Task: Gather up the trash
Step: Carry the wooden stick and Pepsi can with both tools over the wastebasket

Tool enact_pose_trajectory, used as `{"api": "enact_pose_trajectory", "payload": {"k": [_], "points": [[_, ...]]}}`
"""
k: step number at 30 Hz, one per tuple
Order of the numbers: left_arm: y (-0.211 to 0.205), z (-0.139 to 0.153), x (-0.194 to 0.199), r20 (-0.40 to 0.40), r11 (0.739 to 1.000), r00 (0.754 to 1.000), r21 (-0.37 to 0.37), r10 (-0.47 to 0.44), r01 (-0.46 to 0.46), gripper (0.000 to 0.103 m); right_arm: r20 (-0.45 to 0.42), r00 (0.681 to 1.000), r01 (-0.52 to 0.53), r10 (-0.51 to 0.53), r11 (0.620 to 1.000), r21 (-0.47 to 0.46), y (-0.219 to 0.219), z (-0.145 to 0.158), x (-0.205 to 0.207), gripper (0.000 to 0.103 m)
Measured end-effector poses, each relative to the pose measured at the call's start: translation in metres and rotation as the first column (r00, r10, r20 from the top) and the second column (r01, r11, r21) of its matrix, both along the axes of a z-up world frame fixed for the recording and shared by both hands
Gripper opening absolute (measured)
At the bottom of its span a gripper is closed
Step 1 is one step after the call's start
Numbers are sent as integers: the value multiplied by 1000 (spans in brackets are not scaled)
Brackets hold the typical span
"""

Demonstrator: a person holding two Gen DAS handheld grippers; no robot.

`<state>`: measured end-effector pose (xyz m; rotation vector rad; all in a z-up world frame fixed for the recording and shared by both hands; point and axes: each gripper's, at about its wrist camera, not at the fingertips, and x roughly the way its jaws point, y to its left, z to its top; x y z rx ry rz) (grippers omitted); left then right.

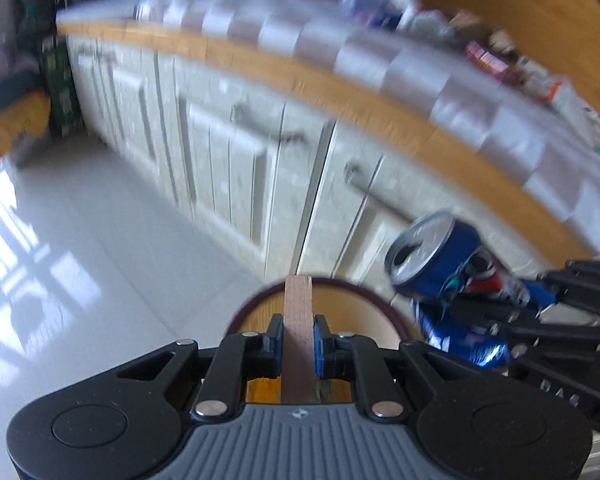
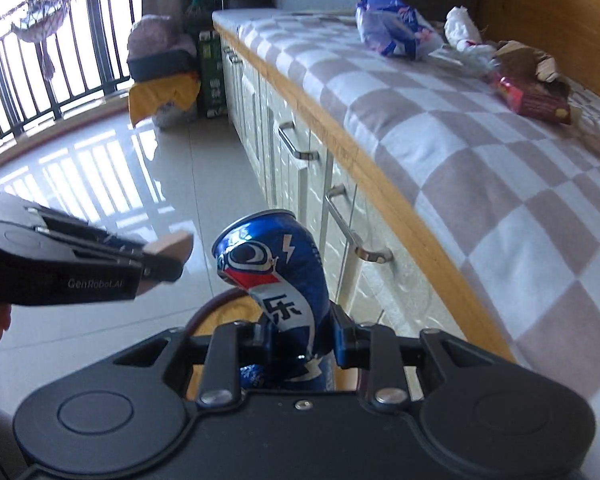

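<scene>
Both tongs we tilt downward: left tongs [image 1: 296, 338] clamped on a wooden strip [image 1: 298, 320], right tongs [image 2: 302, 338] on a crushed can [image 2: 276, 276], beside the counter [image 2: 380, 184] edge, floor [image 2: 120, 200] open leftward.

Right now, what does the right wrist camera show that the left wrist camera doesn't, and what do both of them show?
Only the right wrist view shows the balcony railing and the blue snack bag sharply.

Only the left wrist view shows the can's open top and the left tongs shut on the wooden piece.

Both show the crushed blue can held in the right tongs, the round wooden bin below, and the checkered cloth.
</scene>
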<state>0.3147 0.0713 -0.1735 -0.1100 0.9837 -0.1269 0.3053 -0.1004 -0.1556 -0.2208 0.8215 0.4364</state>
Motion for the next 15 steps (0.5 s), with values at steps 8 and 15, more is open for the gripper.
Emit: {"api": "enact_pose_trajectory", "payload": {"k": [8,15], "points": [[1,-45,13,-187,997,981,-54,42,-53,15,-76,995,-72,67,995,-68,15,-31,25,28],[-10,-74,14,-281,999,960,-44,11,-24,15,-173,982,-92,73,990,-104,24,-61,40,28]]}}
